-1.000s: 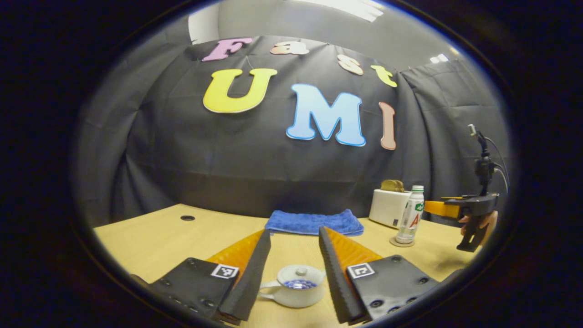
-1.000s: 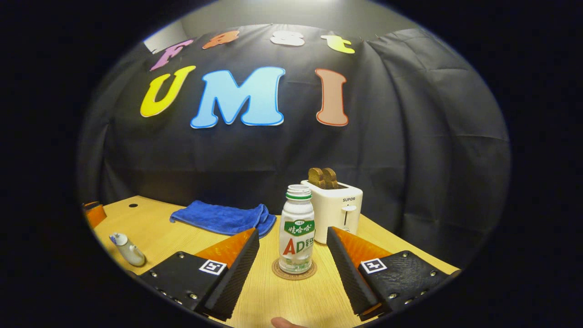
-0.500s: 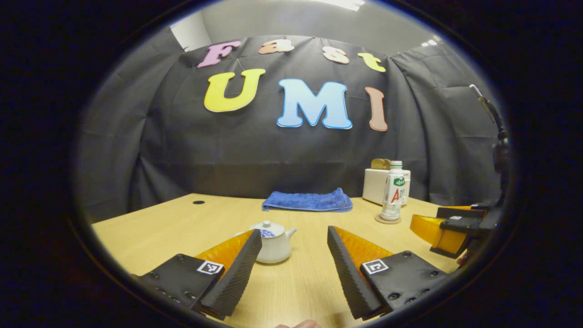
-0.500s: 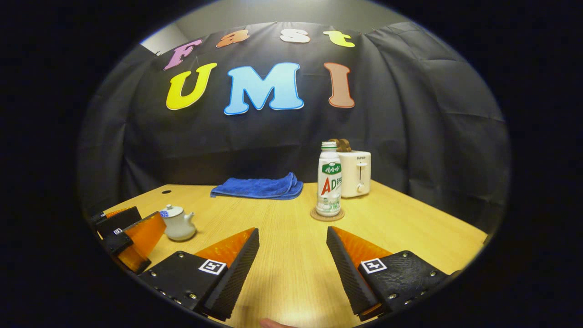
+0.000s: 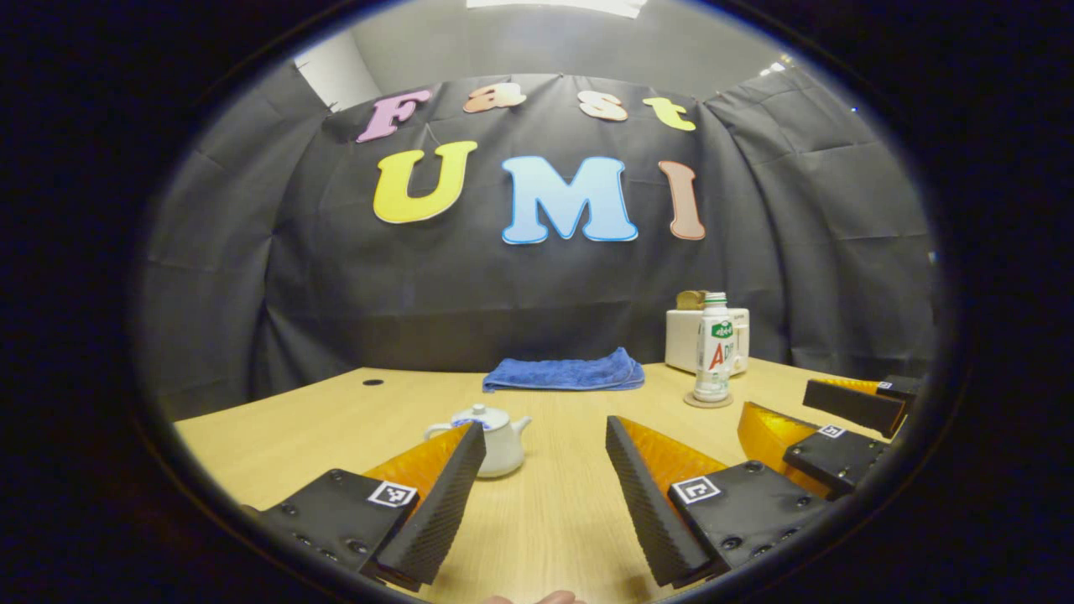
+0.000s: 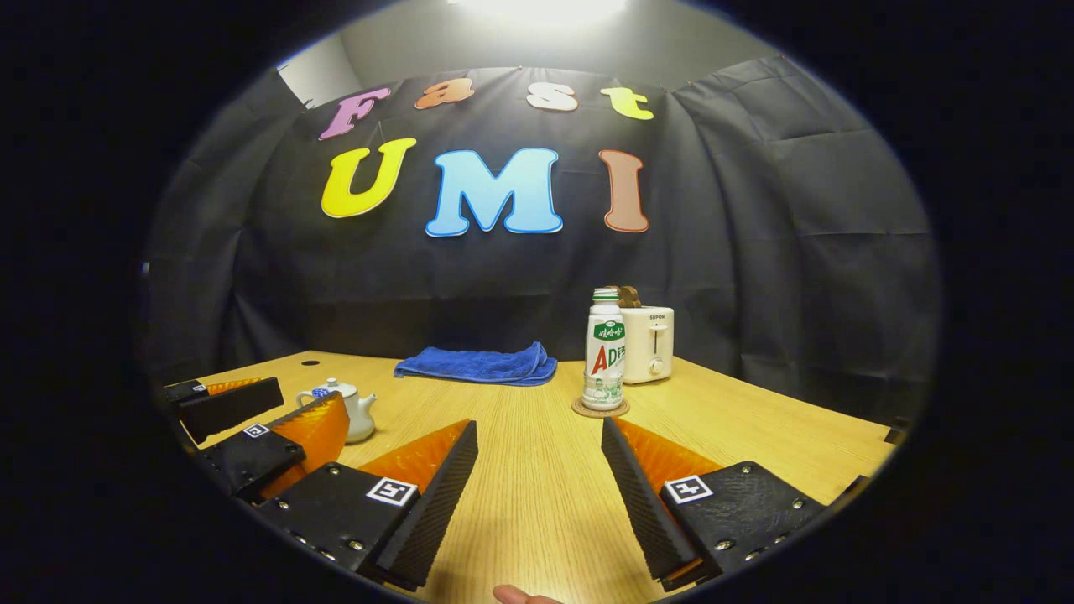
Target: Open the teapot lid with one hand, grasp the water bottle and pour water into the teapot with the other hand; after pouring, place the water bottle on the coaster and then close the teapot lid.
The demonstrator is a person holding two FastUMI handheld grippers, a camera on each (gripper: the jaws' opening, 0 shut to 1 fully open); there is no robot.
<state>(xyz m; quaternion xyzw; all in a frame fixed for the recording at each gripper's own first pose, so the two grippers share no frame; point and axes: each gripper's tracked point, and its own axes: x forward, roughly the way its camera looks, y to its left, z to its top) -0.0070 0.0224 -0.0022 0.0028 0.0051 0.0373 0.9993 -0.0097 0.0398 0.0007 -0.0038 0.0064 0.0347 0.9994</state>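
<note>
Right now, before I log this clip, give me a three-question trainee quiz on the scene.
1. True or false: the water bottle stands on the coaster.
2. Is the lid on the teapot? A on, B off.
3. What lies folded by the wall?

Key:
1. True.
2. A, the lid sits on.
3. The blue towel, left of the toaster. The left gripper and right gripper are both open and hold nothing.

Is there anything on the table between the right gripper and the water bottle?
Nothing visible does. In the right gripper view, bare table runs from the open right gripper to the water bottle on its coaster. The toaster stands behind it.
</note>
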